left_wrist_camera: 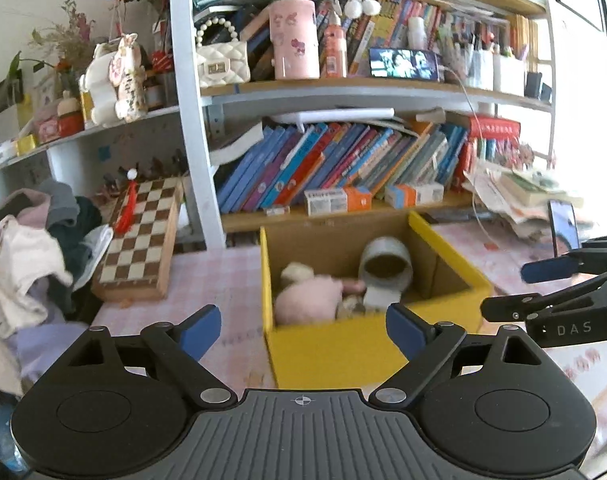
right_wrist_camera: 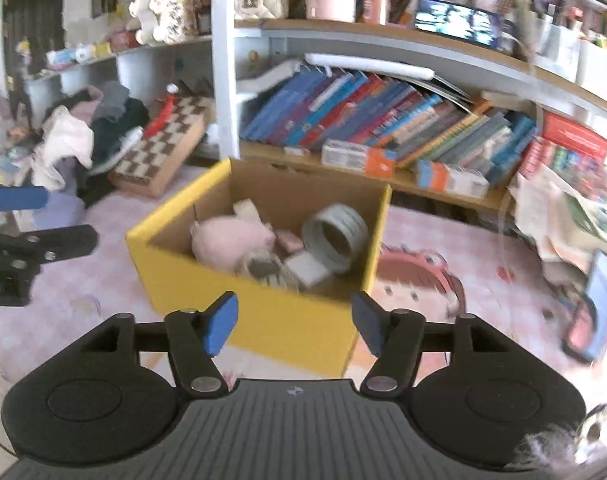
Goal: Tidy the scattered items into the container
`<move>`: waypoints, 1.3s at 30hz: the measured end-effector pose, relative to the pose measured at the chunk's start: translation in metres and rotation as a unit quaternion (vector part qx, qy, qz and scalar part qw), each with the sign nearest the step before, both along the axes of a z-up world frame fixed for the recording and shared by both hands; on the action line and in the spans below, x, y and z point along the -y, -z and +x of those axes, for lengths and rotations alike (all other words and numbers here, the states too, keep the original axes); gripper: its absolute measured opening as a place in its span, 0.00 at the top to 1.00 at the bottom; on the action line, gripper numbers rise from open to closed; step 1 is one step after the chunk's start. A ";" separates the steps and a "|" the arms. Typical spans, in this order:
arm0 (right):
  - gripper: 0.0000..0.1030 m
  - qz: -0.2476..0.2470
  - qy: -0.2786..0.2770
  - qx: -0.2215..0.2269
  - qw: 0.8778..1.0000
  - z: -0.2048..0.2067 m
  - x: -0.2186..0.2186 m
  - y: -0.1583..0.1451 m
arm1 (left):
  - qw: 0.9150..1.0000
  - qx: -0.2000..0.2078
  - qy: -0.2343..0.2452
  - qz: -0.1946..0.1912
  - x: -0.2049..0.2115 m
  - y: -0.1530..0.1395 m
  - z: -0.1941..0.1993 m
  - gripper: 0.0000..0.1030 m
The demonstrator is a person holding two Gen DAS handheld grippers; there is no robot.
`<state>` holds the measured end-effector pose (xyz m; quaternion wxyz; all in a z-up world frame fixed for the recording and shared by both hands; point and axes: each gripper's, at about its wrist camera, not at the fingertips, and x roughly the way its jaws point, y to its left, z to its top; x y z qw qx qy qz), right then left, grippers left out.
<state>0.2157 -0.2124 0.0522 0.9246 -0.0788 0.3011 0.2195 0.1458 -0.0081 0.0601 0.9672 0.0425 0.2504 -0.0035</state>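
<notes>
Both grippers, left gripper (left_wrist_camera: 303,330) and right gripper (right_wrist_camera: 293,322), hover empty with jaws spread before the yellow box (right_wrist_camera: 263,320); next, seemingly, find a leftover item.

A lived-in home, most likely a child's study corner: a white-framed bookshelf (left_wrist_camera: 343,92) crammed with leaning rows of colourful children's books (left_wrist_camera: 335,164), a quilted cream toy handbag (left_wrist_camera: 222,62), a pink canister (left_wrist_camera: 294,40) and plush figures (left_wrist_camera: 117,80) on the left shelf. A wooden chessboard (left_wrist_camera: 141,236) and a heap of clothes (left_wrist_camera: 35,252) sit at far left on the counter (left_wrist_camera: 207,276), which wears a pink cartoon-print cover
</notes>
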 end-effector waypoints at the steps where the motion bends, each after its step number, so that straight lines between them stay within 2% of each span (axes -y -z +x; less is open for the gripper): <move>1: 0.33 -0.002 0.009 -0.001 1.000 -0.009 0.000 0.004 | 1.000 -0.004 -0.005 -0.001 -0.001 0.003 -0.007 0.08; 5: 0.21 -0.004 0.053 -0.015 0.998 -0.046 0.001 0.023 | 0.999 -0.017 -0.031 -0.008 -0.006 0.019 -0.034 0.06; 9: 0.16 -0.018 0.083 -0.014 0.996 -0.078 0.000 0.037 | 0.998 -0.039 -0.051 -0.023 -0.010 0.036 -0.058 0.06; 13: 0.11 -0.031 0.096 -0.020 0.995 -0.103 -0.002 0.048 | 0.996 -0.066 -0.049 -0.029 -0.008 0.049 -0.072 0.06; 16: 0.07 -0.033 0.096 -0.029 0.994 -0.118 -0.004 0.054 | 0.996 -0.070 -0.043 -0.024 -0.005 0.052 -0.082 0.06; 24: 0.03 -0.034 0.101 -0.037 0.994 -0.141 -0.007 0.058 | 0.997 -0.076 -0.025 -0.013 0.001 0.056 -0.103 0.06; 34: 0.00 -0.052 0.096 -0.046 0.993 -0.158 -0.013 0.060 | 0.994 -0.101 -0.026 -0.013 0.003 0.063 -0.111 0.03; 39: 0.00 -0.055 0.094 -0.052 0.993 -0.161 -0.014 0.061 | 0.995 -0.098 -0.023 -0.012 0.004 0.063 -0.116 0.02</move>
